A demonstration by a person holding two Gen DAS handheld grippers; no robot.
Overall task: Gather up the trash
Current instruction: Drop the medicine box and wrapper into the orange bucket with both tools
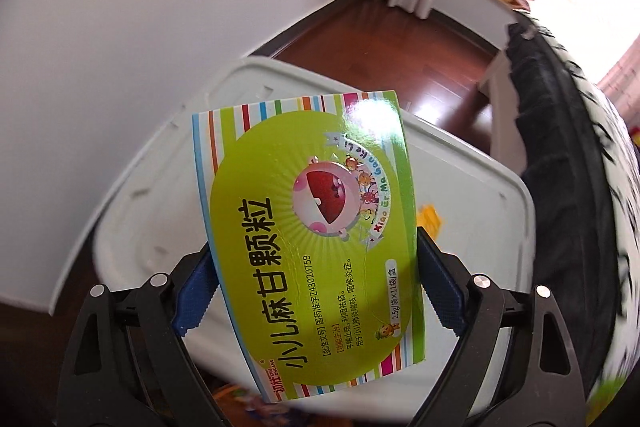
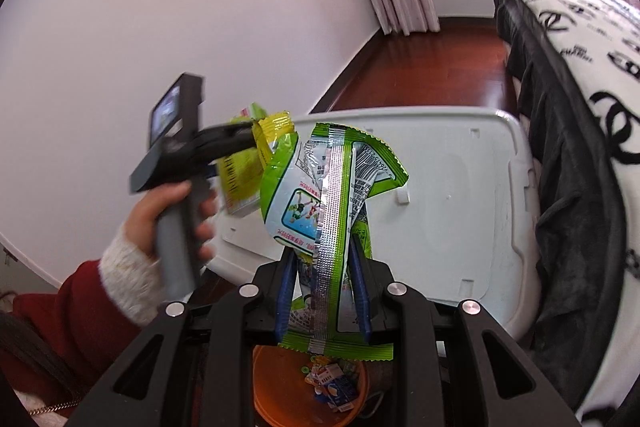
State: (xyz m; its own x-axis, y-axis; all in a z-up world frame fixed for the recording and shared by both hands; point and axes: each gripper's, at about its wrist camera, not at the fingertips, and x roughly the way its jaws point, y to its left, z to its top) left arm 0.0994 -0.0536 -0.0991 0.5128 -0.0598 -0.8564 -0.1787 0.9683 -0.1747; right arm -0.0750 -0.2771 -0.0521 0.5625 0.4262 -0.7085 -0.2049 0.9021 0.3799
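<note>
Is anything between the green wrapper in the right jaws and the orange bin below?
Nothing visible: the green wrapper hangs in the right gripper directly above the open orange bin, which holds only small scraps.

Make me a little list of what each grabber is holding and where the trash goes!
left gripper: shut on the green medicine box
right gripper: shut on the green and silver wrapper
trash spot: likely the orange bin below, with scraps already inside
underneath: white plastic lid
beside: bed with black and white blanket
</note>
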